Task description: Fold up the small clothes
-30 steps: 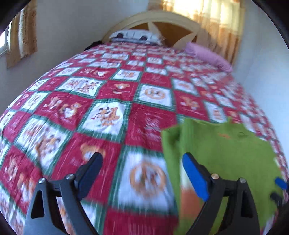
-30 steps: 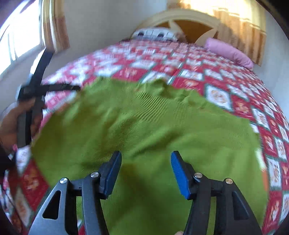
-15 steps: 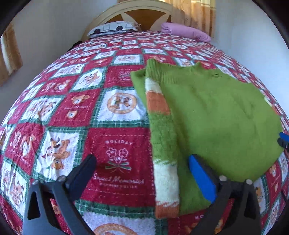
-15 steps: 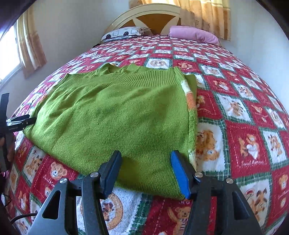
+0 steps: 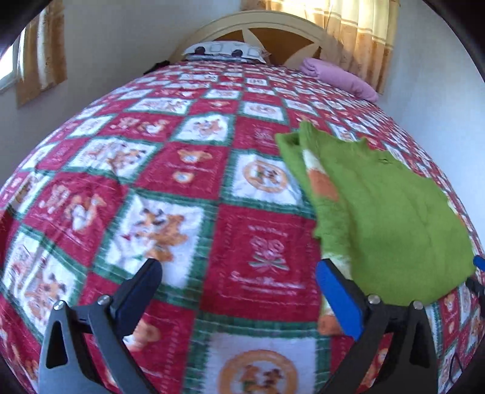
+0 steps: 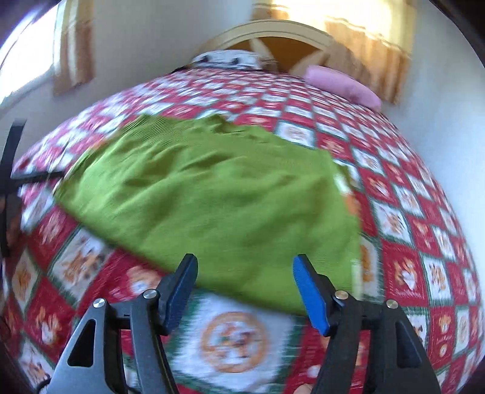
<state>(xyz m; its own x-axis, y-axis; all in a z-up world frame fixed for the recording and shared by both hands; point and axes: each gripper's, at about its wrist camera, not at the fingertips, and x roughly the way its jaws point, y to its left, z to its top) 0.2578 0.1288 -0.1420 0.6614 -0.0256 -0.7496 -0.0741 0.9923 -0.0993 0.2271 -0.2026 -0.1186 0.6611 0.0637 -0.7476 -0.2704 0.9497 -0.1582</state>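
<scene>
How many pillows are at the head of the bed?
2. A patterned white pillow lies against the middle of the headboard; a pink pillow lies to its right, below the curtain. Others may be hidden behind them.

Both wrist cameras look steeply down, close over the bedspread (image 5: 260, 242), sharing the green sweater (image 6: 212, 197).

Bright daylight thru curtains (image 5: 357, 33); motion blur, fisheye.
</scene>
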